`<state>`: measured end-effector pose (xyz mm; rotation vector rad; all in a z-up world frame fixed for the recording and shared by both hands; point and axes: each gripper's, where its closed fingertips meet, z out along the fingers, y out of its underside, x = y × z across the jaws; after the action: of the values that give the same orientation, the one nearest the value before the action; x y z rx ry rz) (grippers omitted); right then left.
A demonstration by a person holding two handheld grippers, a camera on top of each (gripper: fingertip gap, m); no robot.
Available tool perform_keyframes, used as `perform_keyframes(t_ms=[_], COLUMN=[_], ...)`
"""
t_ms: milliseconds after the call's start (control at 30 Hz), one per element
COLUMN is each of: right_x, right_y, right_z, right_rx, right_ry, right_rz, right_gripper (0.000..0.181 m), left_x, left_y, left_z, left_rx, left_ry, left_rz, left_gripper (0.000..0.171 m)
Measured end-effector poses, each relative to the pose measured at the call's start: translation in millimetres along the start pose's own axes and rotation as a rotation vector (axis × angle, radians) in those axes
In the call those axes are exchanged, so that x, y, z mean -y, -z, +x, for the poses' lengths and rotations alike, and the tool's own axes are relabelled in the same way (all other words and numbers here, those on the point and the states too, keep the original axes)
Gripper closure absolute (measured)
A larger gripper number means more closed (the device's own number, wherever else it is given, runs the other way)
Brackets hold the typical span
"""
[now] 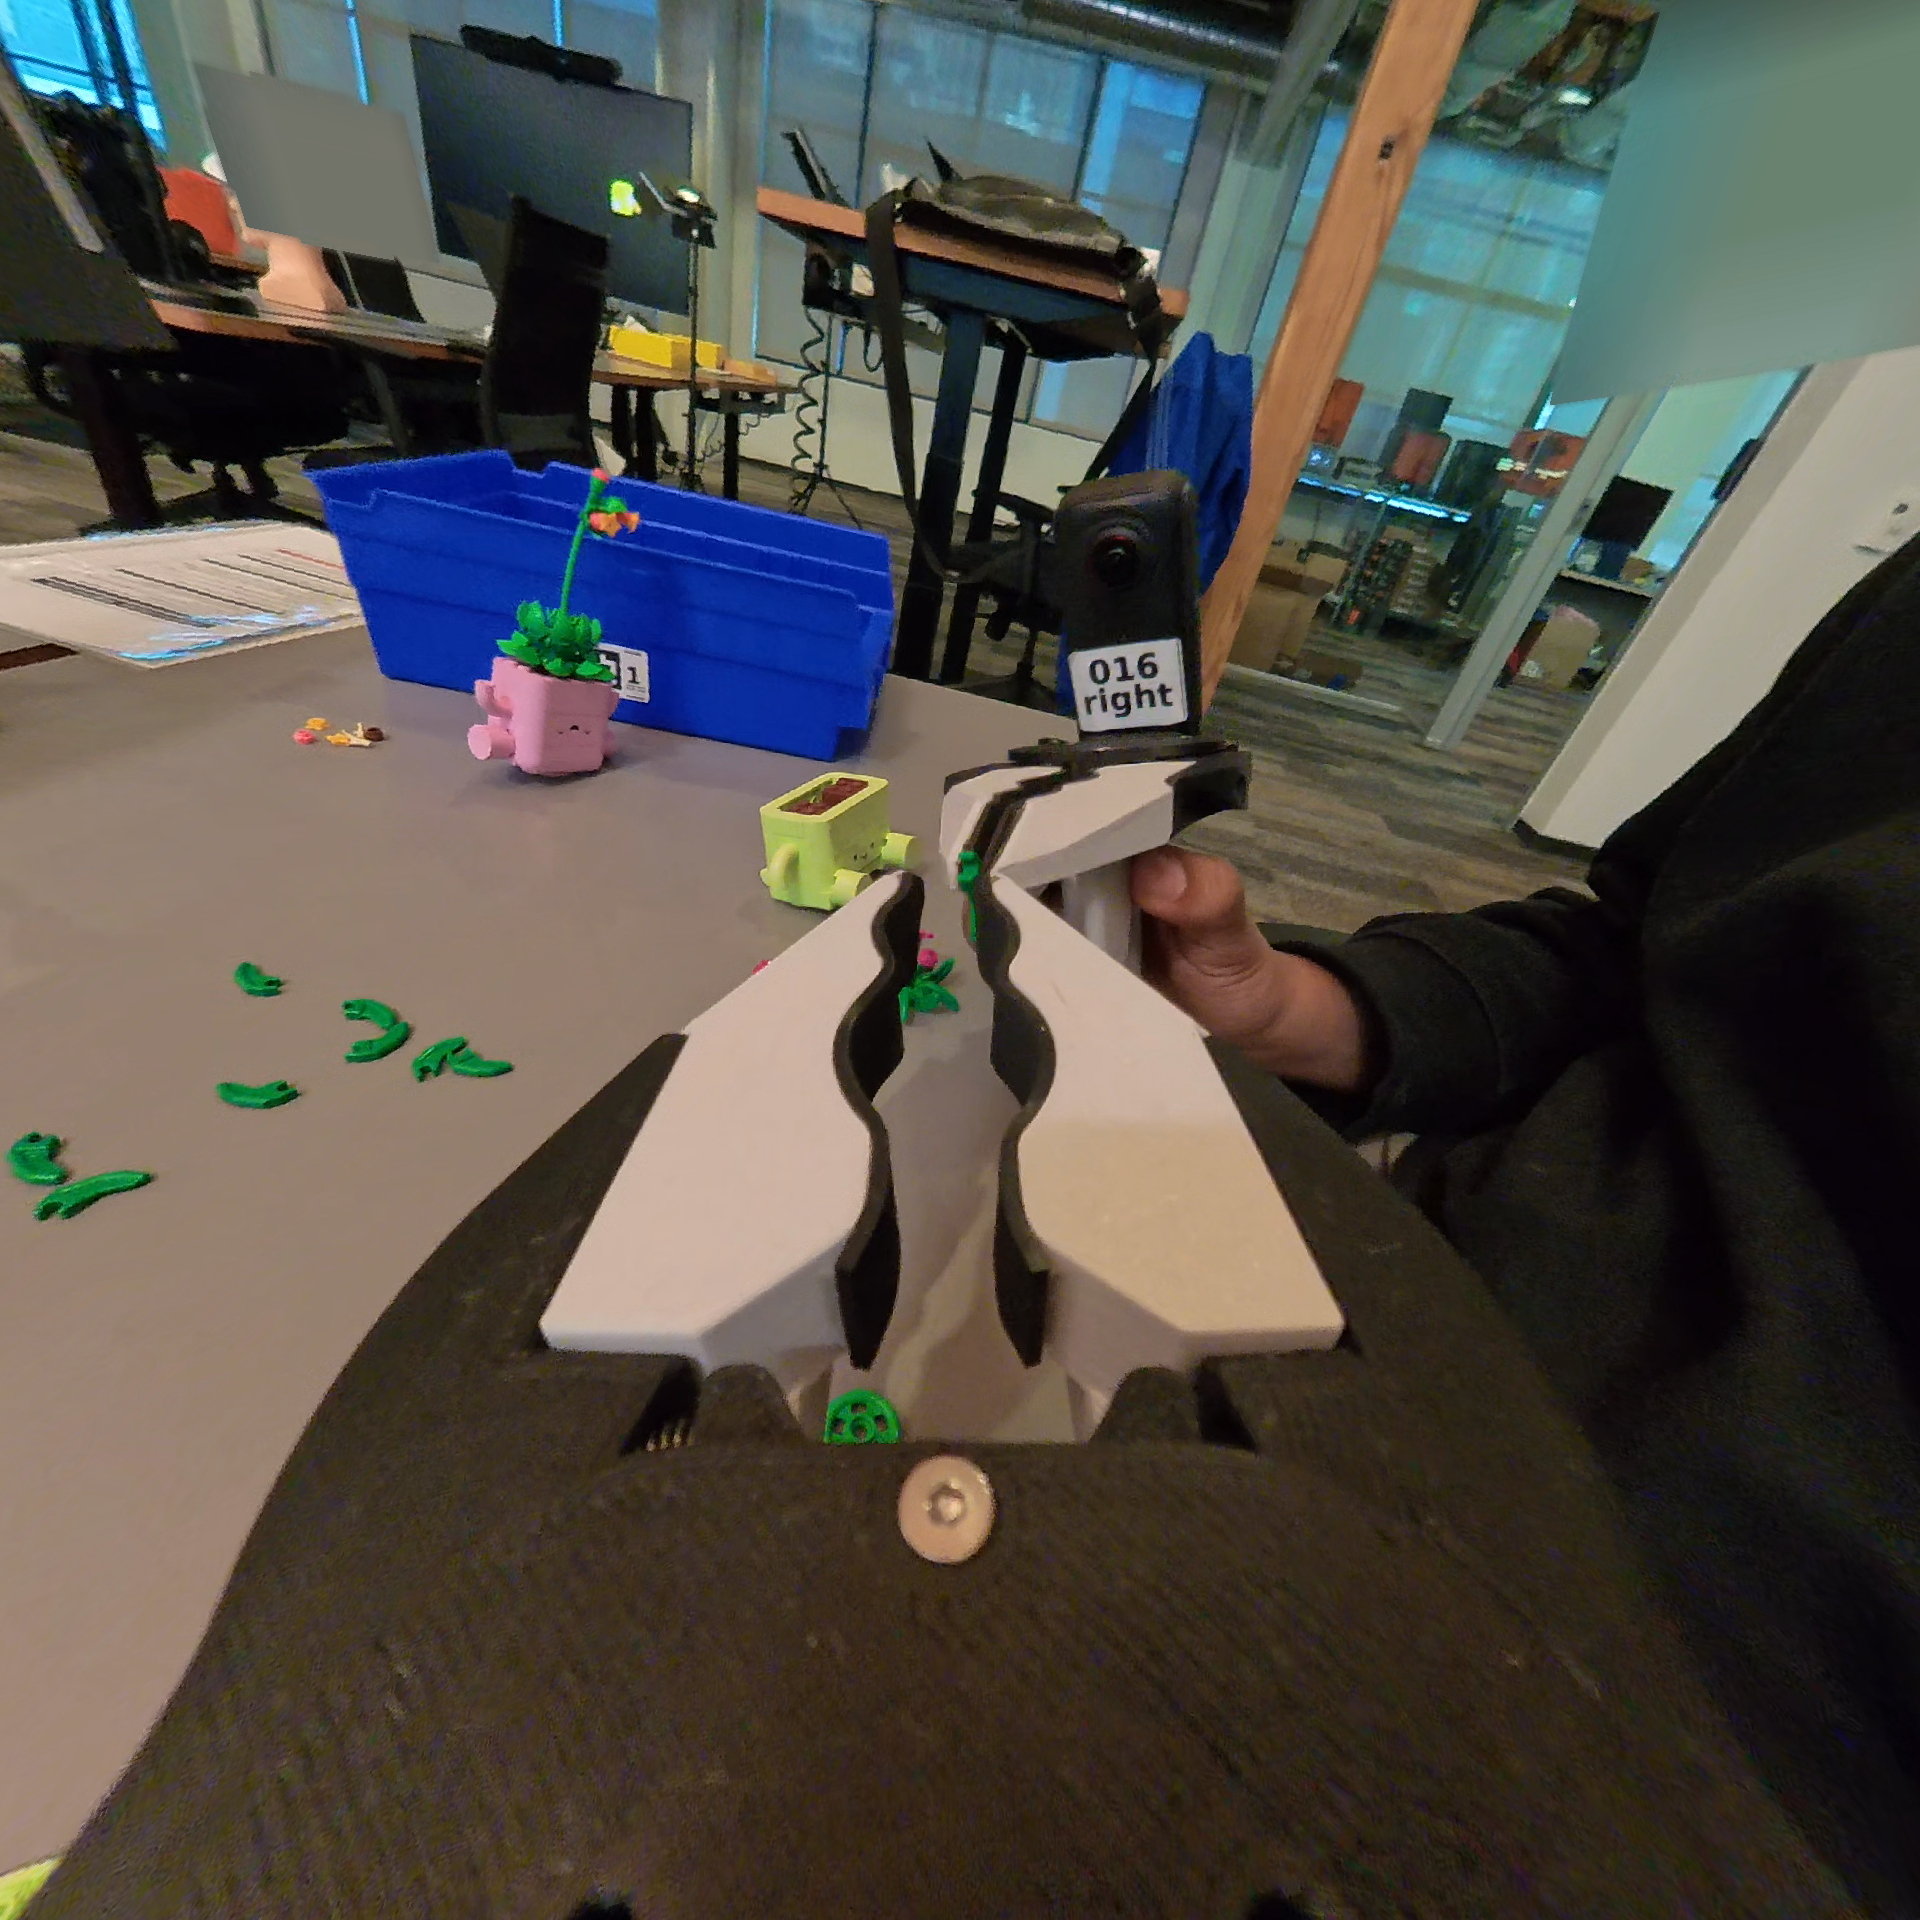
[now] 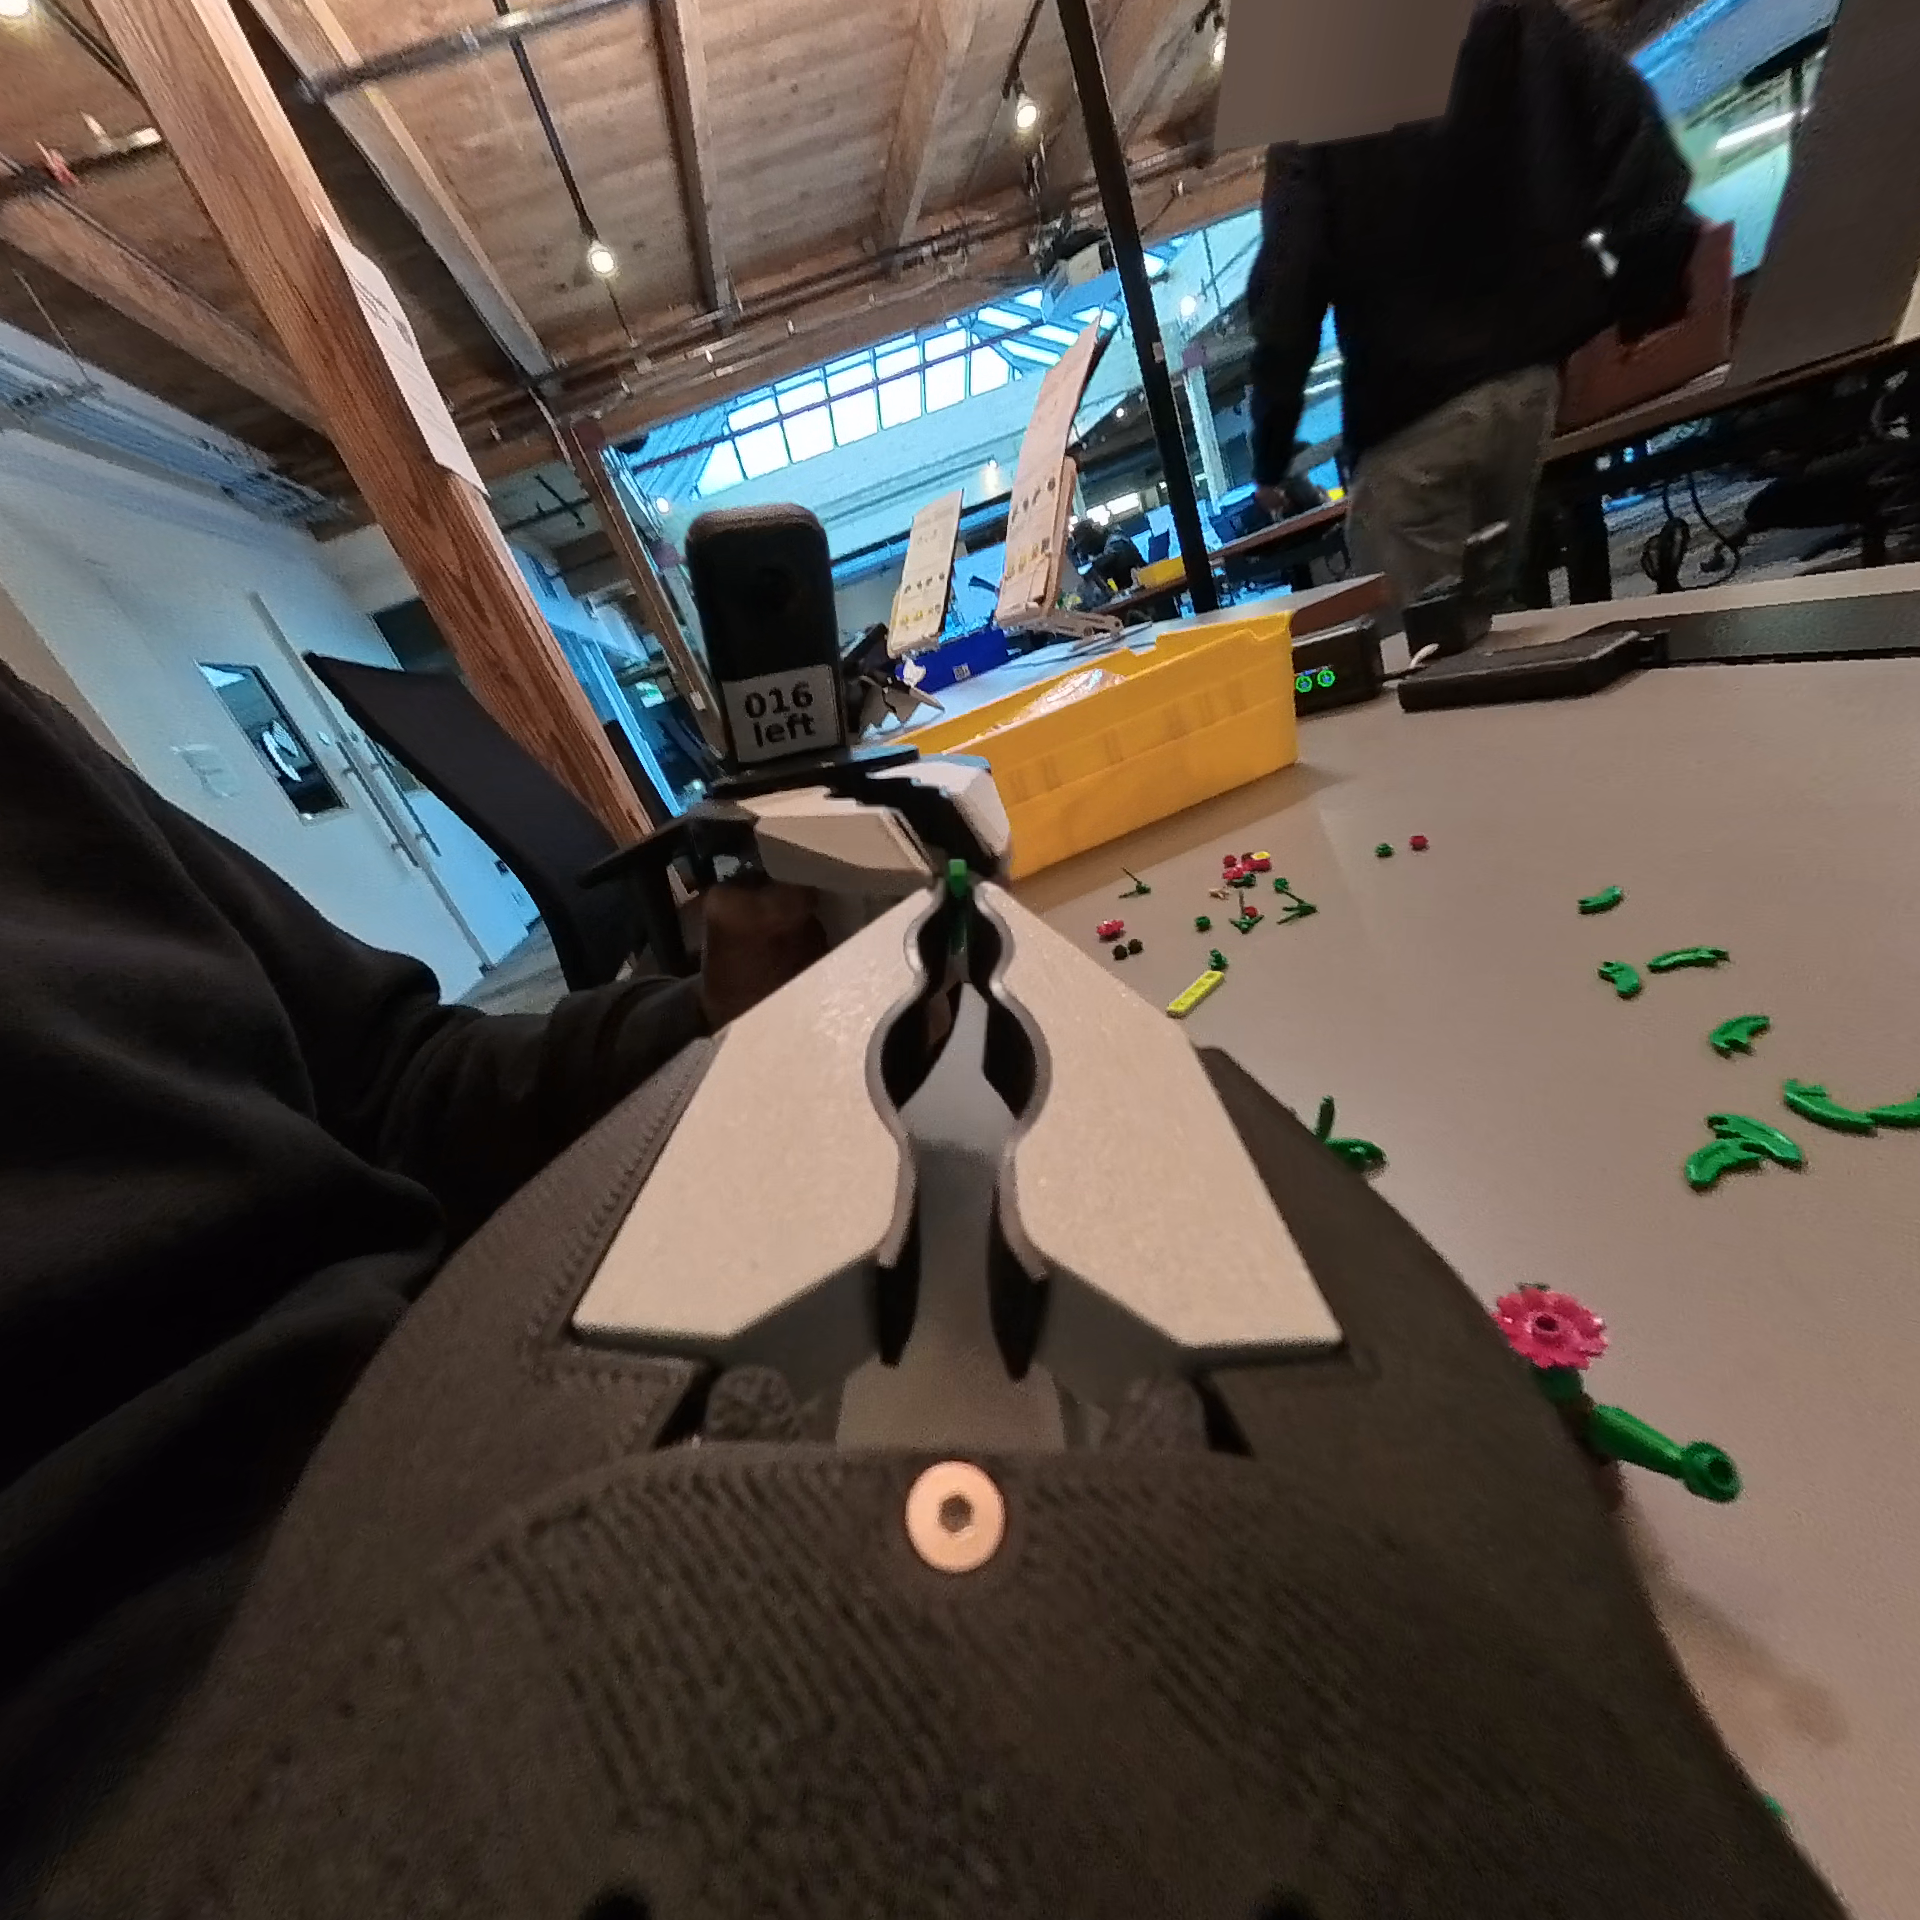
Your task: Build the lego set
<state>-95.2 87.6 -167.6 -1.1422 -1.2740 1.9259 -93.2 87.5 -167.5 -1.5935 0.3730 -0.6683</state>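
Green plastic is what both tongs meet over: the right gripper (image 2: 954, 914) is clenched on a thin green stem (image 2: 954, 904) at its tips, while the left gripper (image 1: 940, 894) stands slightly parted, its tips drawn up to the same piece with the stem (image 1: 969, 883) just beside them. Both are held above the grey table (image 1: 312, 914), tip to tip. The step looks like a handover or a mid-air join; to do it well, the left tips should close squarely on the free end before the right lets go, without twisting so thin a part. Outward lie loose green leaves (image 1: 374, 1034), a lime pot (image 1: 826, 836) nearby, a pink pot (image 1: 545, 712) already planted, and a pink flower (image 2: 1548, 1325) on its stalk.
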Motion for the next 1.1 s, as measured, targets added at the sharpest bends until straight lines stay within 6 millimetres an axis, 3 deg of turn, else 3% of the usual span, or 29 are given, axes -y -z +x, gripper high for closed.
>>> perform_keyframes(t_ms=[433, 767, 967, 1100], right_x=[-4, 0, 11, 26], right_y=[-2, 0, 4, 11], right_z=[-4, -6, -18, -26], right_rx=[0.018, 0.024, -0.029, -0.104], right_ry=[0.031, 0.040, 0.214, 0.330], right_rz=[-0.038, 0.003, 0.081, 0.148], right_gripper=[0.181, 0.170, 0.156, 0.142], left_x=[-3, 13, 28, 24], left_y=[-3, 3, 8, 18], left_z=[9, 9, 14, 16], left_rx=[-0.082, -0.101, -0.117, -0.046], left_ry=[0.064, 0.128, 0.164, 0.144], left_rz=[-0.026, 0.075, 0.154, 0.167], left_gripper=[0.171, 0.171, 0.171, 0.171])
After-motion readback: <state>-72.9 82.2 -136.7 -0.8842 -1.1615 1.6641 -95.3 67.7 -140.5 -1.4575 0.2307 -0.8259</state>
